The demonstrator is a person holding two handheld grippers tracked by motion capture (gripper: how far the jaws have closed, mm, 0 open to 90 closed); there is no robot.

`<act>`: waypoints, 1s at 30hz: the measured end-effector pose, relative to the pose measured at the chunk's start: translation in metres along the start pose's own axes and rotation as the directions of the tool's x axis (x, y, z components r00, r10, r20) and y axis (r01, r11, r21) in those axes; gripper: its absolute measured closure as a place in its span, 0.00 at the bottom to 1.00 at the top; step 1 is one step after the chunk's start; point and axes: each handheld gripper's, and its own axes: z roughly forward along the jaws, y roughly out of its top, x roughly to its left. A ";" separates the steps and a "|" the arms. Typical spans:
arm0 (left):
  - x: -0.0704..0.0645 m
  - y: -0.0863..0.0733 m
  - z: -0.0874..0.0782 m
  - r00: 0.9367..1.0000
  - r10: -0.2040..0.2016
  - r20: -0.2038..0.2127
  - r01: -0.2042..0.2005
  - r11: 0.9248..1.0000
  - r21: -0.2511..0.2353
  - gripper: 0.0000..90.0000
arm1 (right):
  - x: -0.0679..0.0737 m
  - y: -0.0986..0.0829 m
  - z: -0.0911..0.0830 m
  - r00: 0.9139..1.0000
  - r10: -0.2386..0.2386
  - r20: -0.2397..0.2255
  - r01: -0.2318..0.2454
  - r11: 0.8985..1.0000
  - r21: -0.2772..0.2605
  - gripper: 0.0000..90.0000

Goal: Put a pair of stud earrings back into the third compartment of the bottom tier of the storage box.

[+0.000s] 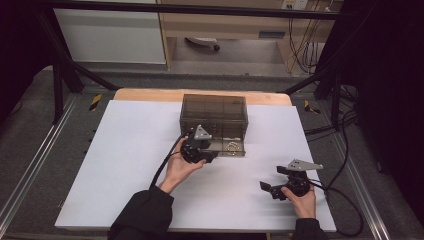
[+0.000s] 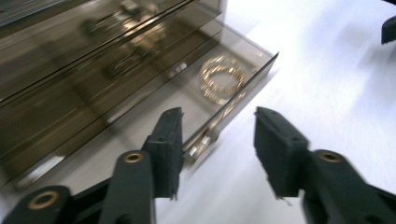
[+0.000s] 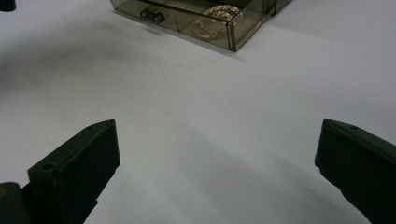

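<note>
A smoky see-through drawer box point(image 1: 214, 111) stands at the back middle of the white table. Its bottom drawer point(image 1: 235, 151) is pulled out, and coiled gold bracelets point(image 1: 232, 146) lie inside it. My left gripper point(image 1: 210, 154) hovers at the drawer's front, open. In the left gripper view the gripper point(image 2: 217, 135) straddles the drawer's front wall point(image 2: 243, 88) and its small knob point(image 2: 198, 147), with the bracelets point(image 2: 223, 79) just beyond. My right gripper point(image 1: 272, 179) is held over the table's front right, wide open and holding nothing. The right gripper point(image 3: 217, 140) faces the drawer point(image 3: 233, 35) and bracelets point(image 3: 217, 21) from a distance.
A white sheet point(image 1: 125, 165) covers the tabletop, with a wooden edge point(image 1: 150, 95) at the back. Black frame posts point(image 1: 57, 75) stand at the table's corners. Cables point(image 1: 345, 200) trail off to the right.
</note>
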 end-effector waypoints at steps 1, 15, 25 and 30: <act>0.002 -0.004 -0.005 1.000 0.000 -0.006 -0.001 1.000 -0.002 0.55 | 0.000 0.000 0.000 1.000 0.000 0.001 0.000 1.000 0.003 0.01; 0.036 -0.073 -0.075 0.995 -0.061 -0.076 0.062 0.998 0.006 0.23 | 0.000 0.000 0.001 1.000 0.003 0.002 -0.003 1.000 0.007 0.01; 0.062 -0.123 -0.109 0.986 -0.103 -0.128 0.102 0.995 -0.017 0.08 | 0.000 0.000 0.001 1.000 0.005 0.003 -0.005 1.000 0.011 0.01; 0.070 -0.144 -0.119 0.982 -0.121 -0.148 0.119 0.993 -0.023 0.05 | 0.000 -0.001 0.001 1.000 0.004 0.005 -0.004 1.000 0.010 0.01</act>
